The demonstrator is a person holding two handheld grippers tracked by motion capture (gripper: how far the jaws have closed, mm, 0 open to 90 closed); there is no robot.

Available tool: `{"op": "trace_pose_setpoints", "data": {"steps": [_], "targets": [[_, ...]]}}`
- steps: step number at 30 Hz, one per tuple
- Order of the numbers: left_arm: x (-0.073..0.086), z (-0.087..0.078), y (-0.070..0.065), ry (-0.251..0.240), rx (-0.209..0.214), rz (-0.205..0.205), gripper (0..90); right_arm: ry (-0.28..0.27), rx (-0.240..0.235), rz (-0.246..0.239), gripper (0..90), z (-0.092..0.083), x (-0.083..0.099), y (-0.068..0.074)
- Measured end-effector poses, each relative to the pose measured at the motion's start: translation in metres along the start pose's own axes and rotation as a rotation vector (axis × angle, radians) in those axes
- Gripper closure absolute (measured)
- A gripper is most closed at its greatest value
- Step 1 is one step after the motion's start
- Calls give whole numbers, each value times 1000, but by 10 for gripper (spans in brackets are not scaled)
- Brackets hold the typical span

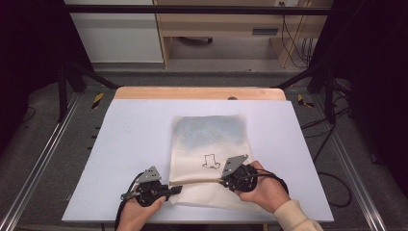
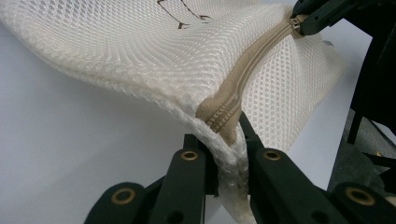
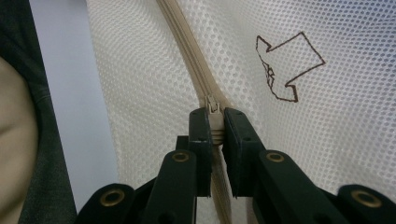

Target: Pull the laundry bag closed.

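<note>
Right gripper view: right claw (image 3: 213, 133) clamps the zipper pull (image 3: 213, 108); left claw (image 2: 227, 151) pinches the mesh bag (image 1: 209, 139)'s zipper end, bag flat on the white tabletop (image 1: 130, 139). A skewed pull could jam the slider or slip the corner free

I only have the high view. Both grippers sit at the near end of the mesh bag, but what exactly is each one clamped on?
Observer: The right gripper is shut on the zipper pull, pinched between its jaw tips.
Operator: And the left?
Observer: The left gripper is shut on the mesh bag at its edge, right where the zipper ends; the tape bunches up just above the jaws.
Operator: Is the zipper open between them?
Observer: In the left gripper view the stretch from its jaws to the pull looks closed, the tape running as one unbroken band.
</note>
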State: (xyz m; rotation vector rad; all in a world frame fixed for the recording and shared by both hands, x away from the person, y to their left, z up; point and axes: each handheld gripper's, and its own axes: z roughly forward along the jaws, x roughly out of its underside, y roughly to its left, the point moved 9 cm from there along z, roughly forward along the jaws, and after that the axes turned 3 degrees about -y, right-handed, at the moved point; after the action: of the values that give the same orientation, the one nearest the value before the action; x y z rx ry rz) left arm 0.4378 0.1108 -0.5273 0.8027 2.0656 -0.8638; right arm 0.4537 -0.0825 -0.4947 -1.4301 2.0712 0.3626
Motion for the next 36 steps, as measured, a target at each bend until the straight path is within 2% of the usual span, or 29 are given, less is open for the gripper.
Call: {"op": "trace_pose_setpoints", "data": {"steps": [22, 36], "targets": [[0, 0, 0, 0, 2, -1, 849, 0, 6, 8, 822, -7, 4, -2], [1, 0, 0, 3, 4, -2, 849, 4, 21, 25, 822, -13, 15, -7]]}}
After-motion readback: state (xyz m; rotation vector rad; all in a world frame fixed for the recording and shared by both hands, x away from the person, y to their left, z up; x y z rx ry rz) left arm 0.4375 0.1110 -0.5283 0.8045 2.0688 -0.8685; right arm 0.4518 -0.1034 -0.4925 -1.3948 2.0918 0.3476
